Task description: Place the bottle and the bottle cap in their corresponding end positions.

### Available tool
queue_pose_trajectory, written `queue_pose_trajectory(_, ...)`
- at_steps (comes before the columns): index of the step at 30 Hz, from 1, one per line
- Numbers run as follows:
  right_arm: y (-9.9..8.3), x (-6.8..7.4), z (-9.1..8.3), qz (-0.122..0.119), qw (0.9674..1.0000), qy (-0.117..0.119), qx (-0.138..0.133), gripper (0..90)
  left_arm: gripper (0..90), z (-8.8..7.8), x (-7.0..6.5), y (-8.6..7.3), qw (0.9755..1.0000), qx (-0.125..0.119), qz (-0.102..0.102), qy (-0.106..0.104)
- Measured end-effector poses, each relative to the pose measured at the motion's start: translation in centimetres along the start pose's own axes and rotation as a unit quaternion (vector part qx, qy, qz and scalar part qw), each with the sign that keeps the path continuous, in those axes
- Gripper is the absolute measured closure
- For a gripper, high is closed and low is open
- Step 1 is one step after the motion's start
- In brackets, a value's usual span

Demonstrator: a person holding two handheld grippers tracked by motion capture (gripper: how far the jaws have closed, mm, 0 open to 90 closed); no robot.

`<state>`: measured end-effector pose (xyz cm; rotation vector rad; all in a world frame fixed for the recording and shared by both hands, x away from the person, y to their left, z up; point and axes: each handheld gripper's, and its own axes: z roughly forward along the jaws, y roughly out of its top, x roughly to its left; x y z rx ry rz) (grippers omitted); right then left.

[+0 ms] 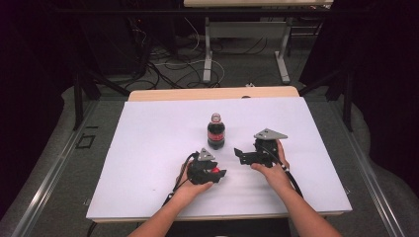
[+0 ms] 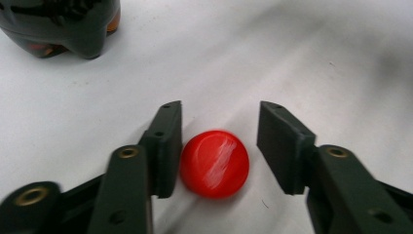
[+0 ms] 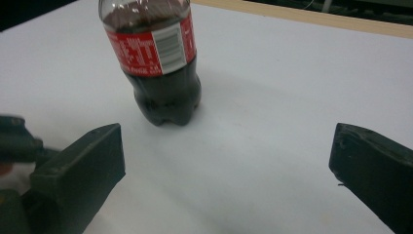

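Already the red cap is off the cola bottle and lies on the table between the parted jaws of the left gripper, while the right gripper faces the bottle, jaws wide and empty.

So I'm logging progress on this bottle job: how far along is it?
Done: the red cap is off the cola bottle and lies on the white table. In hand: the left gripper sits over the cap, jaws apart with a gap on one side. The right gripper is wide open, off the bottle. Left: apparently only withdrawing.
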<state>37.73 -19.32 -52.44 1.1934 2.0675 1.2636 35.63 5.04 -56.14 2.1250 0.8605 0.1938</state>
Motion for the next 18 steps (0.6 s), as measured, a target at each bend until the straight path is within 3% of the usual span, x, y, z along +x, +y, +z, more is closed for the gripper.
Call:
queue_pose_trajectory(4, -0.5, -0.1, -1.4, -0.007, 0.9999, -0.013, 0.000, 0.0, 32.0, -1.8, 1.0, 0.2, 0.9992, -0.027, -0.015, 0.024)
queue_pose_trajectory(10, -1.0, -0.8, -2.8, 0.002, 0.9998, -0.018, 0.008, 0.0, 27.3, -6.0, 3.7, -0.2, 0.9960, -0.070, -0.028, 0.048)
queue_pose_trajectory(12, -1.3, -1.1, -3.1, -0.002, 0.9995, -0.029, 0.012, 0.0, 27.3, -7.6, 4.8, -0.7, 0.9941, -0.081, -0.045, 0.056)
queue_pose_trajectory(14, -1.5, -1.6, -3.5, 0.001, 0.9993, -0.035, 0.011, 0.0, 26.1, -9.2, 6.0, -1.4, 0.9913, -0.087, -0.076, 0.063)
queue_pose_trajectory(16, -1.8, -2.1, -3.8, 0.017, 0.9991, -0.039, 0.010, 0.0, 22.4, -10.6, 7.2, -2.1, 0.9887, -0.086, -0.093, 0.080)
queue_pose_trajectory(18, -2.0, -2.8, -3.9, 0.022, 0.9988, -0.043, 0.007, 0.0, 17.1, -11.8, 8.3, -2.8, 0.9838, -0.092, -0.111, 0.106)
